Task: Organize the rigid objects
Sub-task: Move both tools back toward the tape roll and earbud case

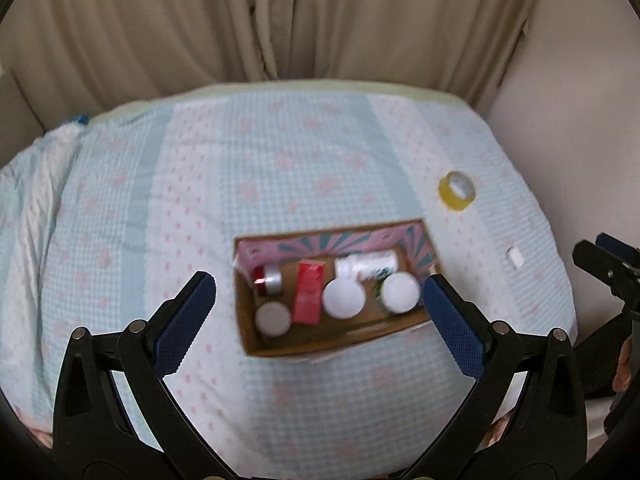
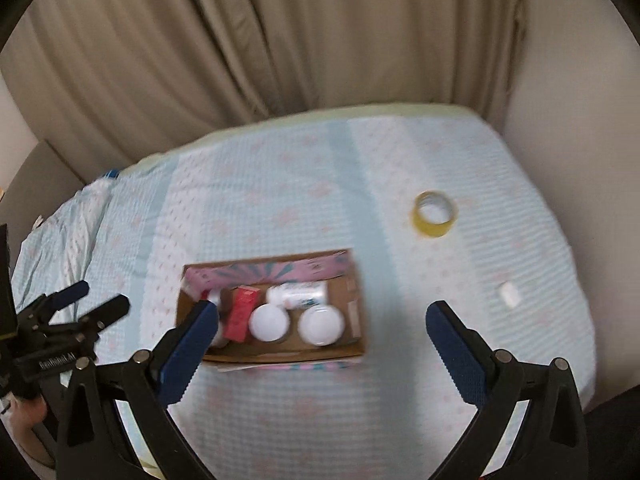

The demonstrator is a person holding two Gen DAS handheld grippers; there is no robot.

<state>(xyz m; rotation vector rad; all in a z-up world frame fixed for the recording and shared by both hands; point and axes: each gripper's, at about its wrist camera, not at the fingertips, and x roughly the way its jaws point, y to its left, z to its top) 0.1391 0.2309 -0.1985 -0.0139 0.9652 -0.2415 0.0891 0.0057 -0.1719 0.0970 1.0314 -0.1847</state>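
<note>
An open cardboard box [image 1: 320, 346] [image 2: 280, 354] with a pink patterned inner wall lies on a bed with a blue and white checked cover. It holds a red carton [image 1: 308, 296] [image 2: 240, 316], two white-lidded jars [image 1: 344, 298] [image 2: 269, 322], a white bottle on its side [image 1: 366, 264] [image 2: 298, 294], a red and silver tin [image 1: 268, 278] and a small grey-lidded jar [image 1: 273, 318]. My left gripper [image 1: 318, 292] hangs open above the box, nothing between its fingers. My right gripper [image 2: 322, 320] is open too, above the box's right part.
A yellow tape roll [image 1: 457, 190] [image 2: 434, 214] lies on the cover to the right behind the box. A small white block [image 1: 515, 257] [image 2: 509, 294] lies near the bed's right edge. Beige curtains [image 1: 280, 20] hang behind the bed, a wall on the right.
</note>
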